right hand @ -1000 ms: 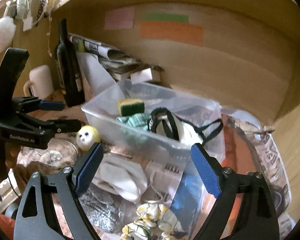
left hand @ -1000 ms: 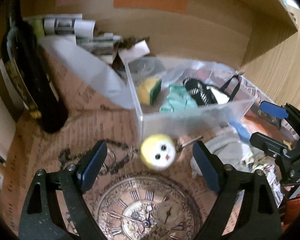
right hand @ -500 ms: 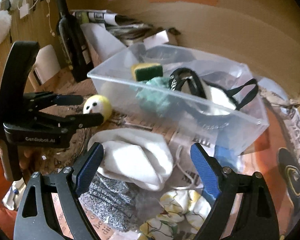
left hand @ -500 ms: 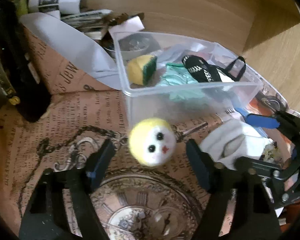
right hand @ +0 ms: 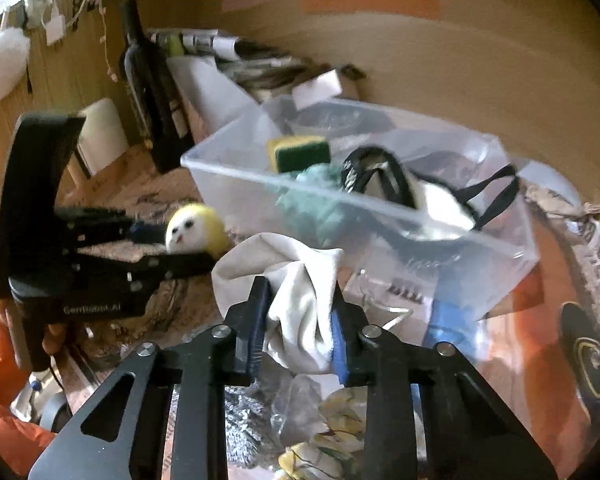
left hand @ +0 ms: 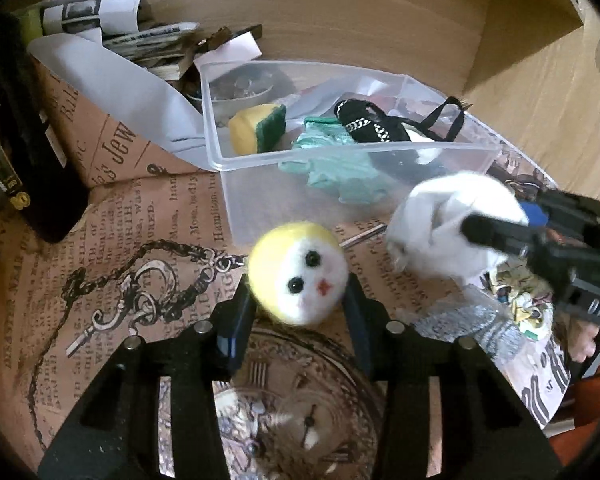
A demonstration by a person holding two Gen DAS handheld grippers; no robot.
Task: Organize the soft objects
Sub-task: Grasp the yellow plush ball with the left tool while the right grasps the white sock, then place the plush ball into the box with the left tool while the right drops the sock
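My left gripper (left hand: 298,312) is shut on a yellow and white plush ball with a face (left hand: 298,272), just in front of the clear plastic bin (left hand: 236,164). The ball also shows in the right wrist view (right hand: 196,228). My right gripper (right hand: 300,320) is shut on a white cloth (right hand: 296,280), held near the bin's (right hand: 228,168) front wall. The cloth shows in the left wrist view (left hand: 432,232). The bin holds a yellow-green sponge (left hand: 256,128), a teal cloth (left hand: 332,160) and a black and white strapped item (left hand: 380,128).
A dark bottle (right hand: 144,80) stands at the left beside rolled papers (left hand: 100,16). A grey knit cloth (left hand: 468,320), a flowered cloth (left hand: 520,292) and a blue item (right hand: 448,324) lie on the printed paper (left hand: 100,240) to the right. A wooden wall (left hand: 380,12) stands behind.
Both grippers went from open to shut: the left closed on the plush ball, the right moved forward and closed on the white cloth, which now sits lifted and bunched.
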